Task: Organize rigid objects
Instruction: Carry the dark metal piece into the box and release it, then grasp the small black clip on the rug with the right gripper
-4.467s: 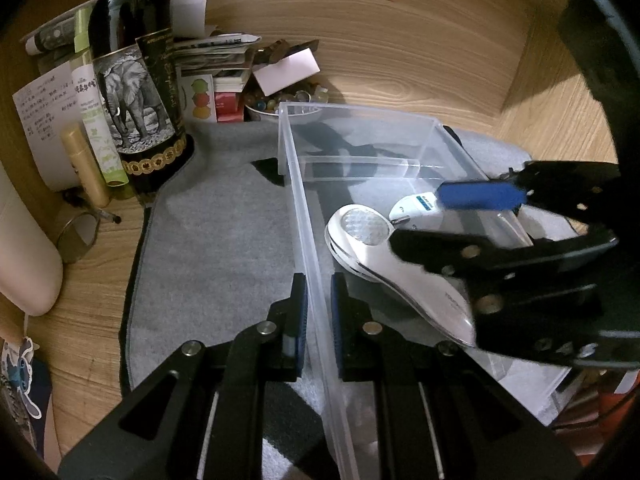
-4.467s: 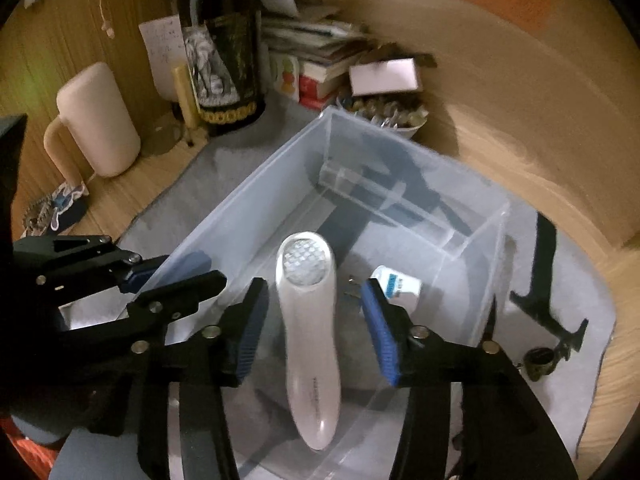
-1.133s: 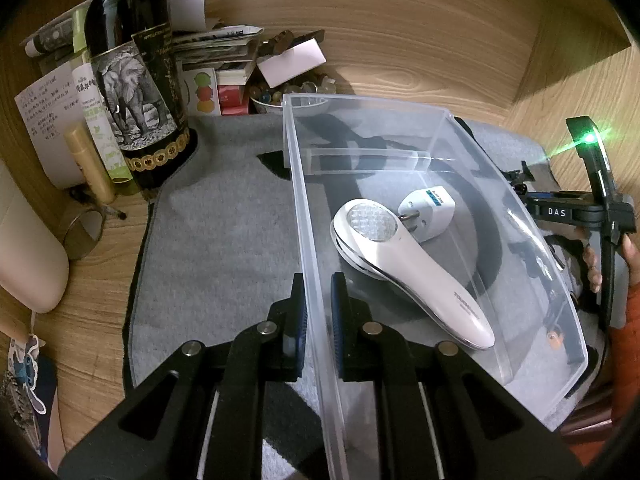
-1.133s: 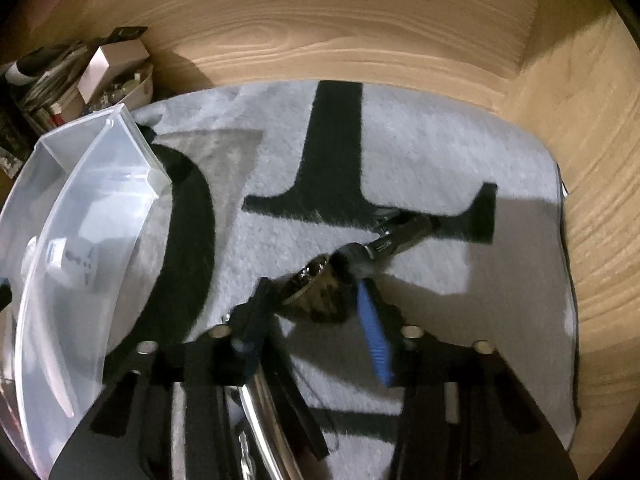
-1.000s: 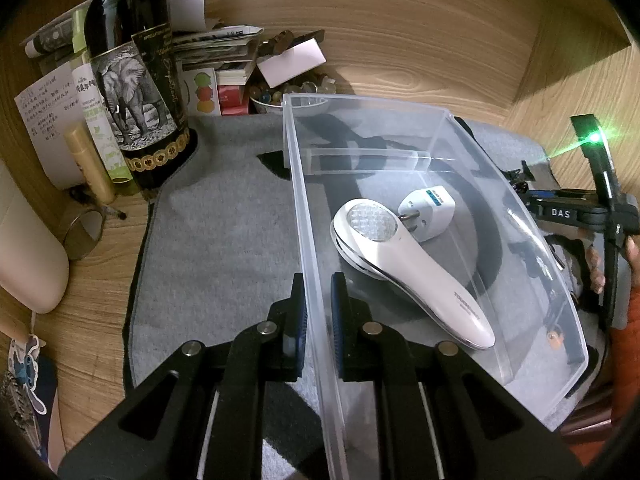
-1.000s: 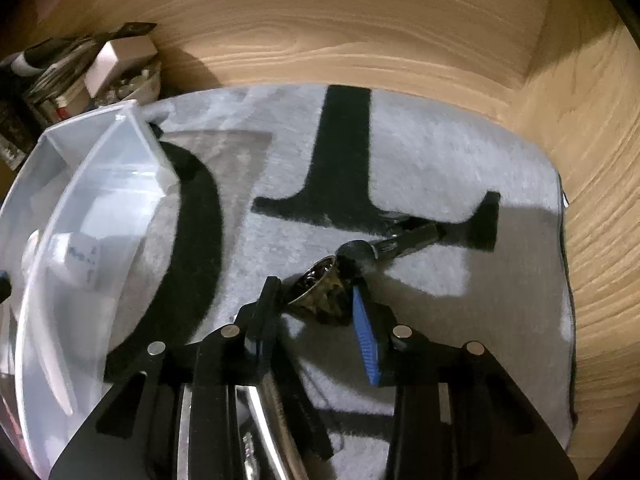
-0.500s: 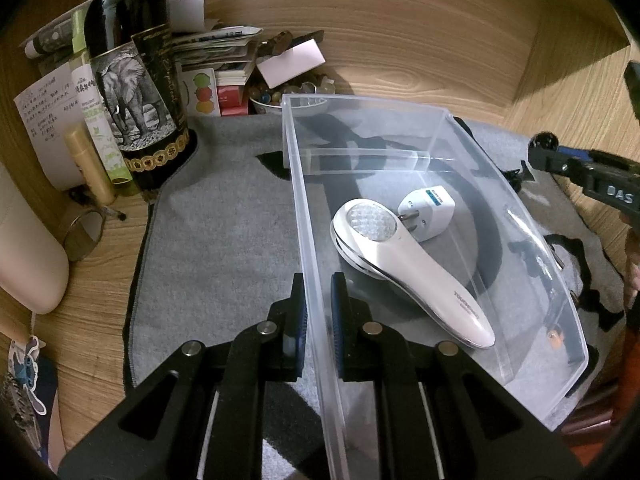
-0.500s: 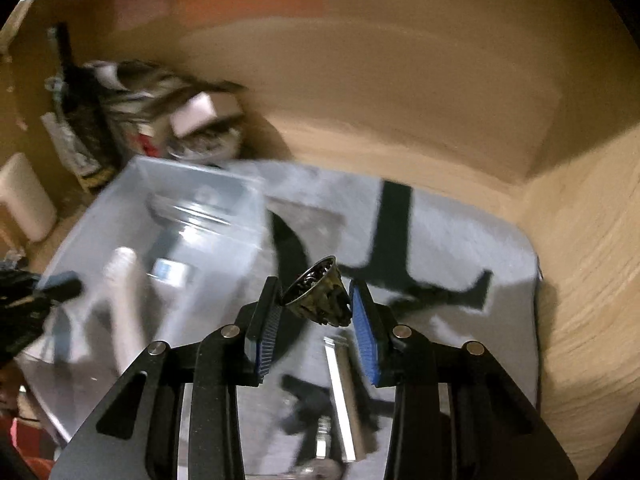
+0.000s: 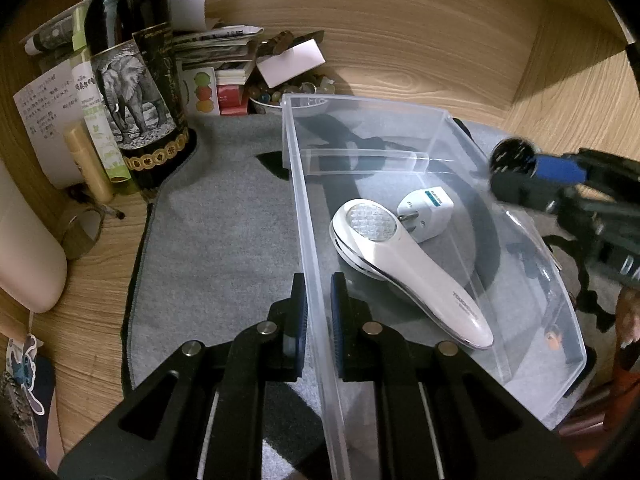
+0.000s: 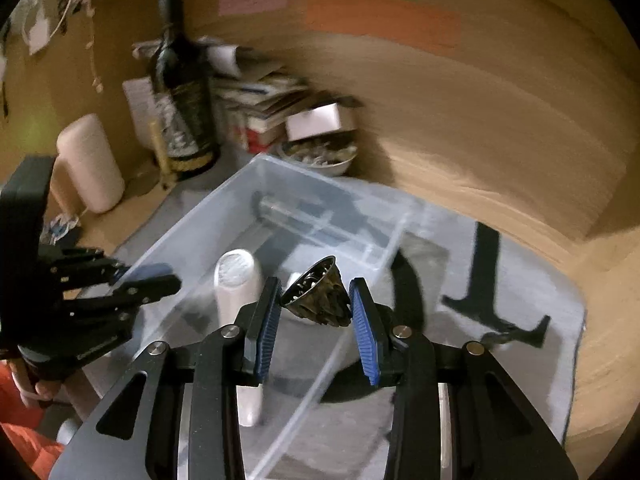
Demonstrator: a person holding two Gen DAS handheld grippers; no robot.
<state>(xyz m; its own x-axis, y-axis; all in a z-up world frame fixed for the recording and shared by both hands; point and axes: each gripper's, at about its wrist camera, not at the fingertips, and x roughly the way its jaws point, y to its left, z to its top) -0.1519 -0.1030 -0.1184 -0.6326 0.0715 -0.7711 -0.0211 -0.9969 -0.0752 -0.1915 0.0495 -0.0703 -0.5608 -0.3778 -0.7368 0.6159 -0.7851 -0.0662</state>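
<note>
A clear plastic bin [image 9: 436, 114] stands on a grey mat [image 9: 224, 224]. In it lie a white handheld device [image 9: 404, 264] and a white plug adapter [image 9: 428, 216]. My left gripper [image 9: 319, 312] is shut on the bin's near left wall [image 9: 310, 240]. My right gripper [image 10: 316, 312] is shut on a dark cone-shaped metal piece [image 10: 320, 296] and holds it in the air above the bin's right rim [image 10: 396, 232]. The right gripper also shows at the right edge of the left wrist view [image 9: 532, 172], with the dark piece [image 9: 512, 154] at its tip.
A dark wine bottle with an elephant label [image 9: 136, 92], papers, small boxes and a bowl of small items [image 9: 288, 96] crowd the back left. A cream mug [image 10: 90, 164] stands at the far left. A wooden wall curves behind the desk.
My right gripper closed on the dark metal piece on the mat, lifted it and swung left to above the bin. My left gripper kept its hold on the bin wall.
</note>
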